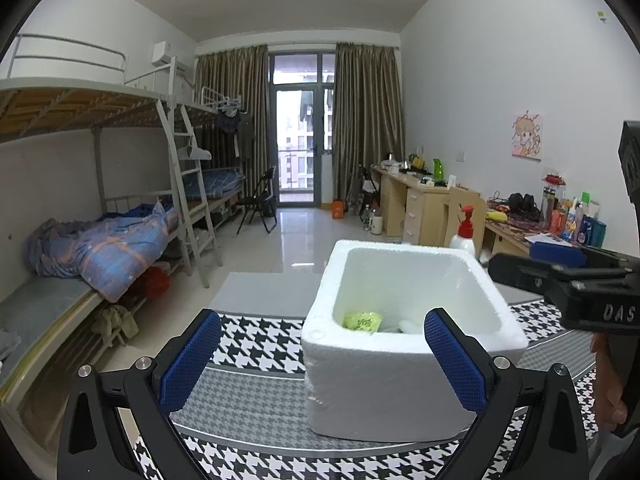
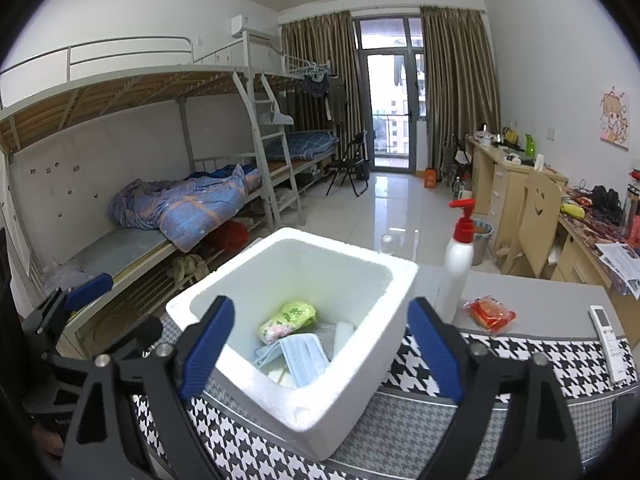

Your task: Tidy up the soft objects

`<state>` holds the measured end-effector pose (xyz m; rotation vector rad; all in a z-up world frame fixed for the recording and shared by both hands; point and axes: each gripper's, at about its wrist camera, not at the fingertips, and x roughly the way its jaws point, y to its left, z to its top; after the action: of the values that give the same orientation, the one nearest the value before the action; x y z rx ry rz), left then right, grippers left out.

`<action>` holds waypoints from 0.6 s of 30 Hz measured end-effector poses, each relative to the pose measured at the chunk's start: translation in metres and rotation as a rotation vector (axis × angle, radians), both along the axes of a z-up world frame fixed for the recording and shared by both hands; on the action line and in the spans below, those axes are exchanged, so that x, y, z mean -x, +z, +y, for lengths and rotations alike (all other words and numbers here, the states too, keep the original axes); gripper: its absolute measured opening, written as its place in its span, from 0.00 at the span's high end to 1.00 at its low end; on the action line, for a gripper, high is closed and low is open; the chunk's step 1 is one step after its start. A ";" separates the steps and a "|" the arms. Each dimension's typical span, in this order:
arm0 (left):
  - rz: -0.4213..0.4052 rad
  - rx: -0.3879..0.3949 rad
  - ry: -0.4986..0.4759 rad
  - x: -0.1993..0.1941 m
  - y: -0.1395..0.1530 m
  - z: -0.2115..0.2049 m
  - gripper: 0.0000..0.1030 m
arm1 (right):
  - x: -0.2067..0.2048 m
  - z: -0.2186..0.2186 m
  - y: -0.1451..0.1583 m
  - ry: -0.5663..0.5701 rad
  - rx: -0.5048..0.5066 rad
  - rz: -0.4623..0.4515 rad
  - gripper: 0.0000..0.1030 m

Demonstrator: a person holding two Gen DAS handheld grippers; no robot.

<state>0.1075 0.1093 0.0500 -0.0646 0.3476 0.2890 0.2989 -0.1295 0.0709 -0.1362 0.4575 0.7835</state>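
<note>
Right wrist view: the right gripper (image 2: 320, 344) is spread wide with nothing in it, sitting over the white foam box (image 2: 352, 392). A blue face mask (image 2: 304, 360) and a green packet (image 2: 289, 317) are lying in the box. The left gripper (image 1: 322, 356) is wide open too, right beside the box on the checkered cloth (image 1: 256, 344).

The box (image 2: 348, 364) is white foam, matt and grainy. Under it lies a woven houndstooth cloth (image 2: 404, 432). The floor (image 2: 400, 208) tiles shine glossy. Blue gripper pads (image 1: 192, 360) look ribbed, rubbery.
</note>
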 end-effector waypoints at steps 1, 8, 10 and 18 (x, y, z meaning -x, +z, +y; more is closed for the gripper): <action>-0.003 -0.004 -0.004 0.000 0.002 -0.003 0.01 | 0.002 -0.002 0.001 -0.003 -0.003 -0.009 0.07; -0.017 -0.020 -0.010 0.005 0.011 -0.017 0.01 | 0.009 -0.014 0.003 0.000 -0.016 -0.033 0.07; -0.021 -0.023 -0.011 0.006 0.012 -0.020 0.01 | 0.011 -0.018 0.004 0.004 -0.023 -0.037 0.07; -0.034 -0.038 -0.030 0.012 0.017 -0.031 0.01 | 0.023 -0.032 0.010 -0.001 -0.038 -0.067 0.07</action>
<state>0.0959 0.0781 0.0674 -0.0265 0.3087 0.2645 0.2758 -0.1615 0.0806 -0.1261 0.3788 0.7841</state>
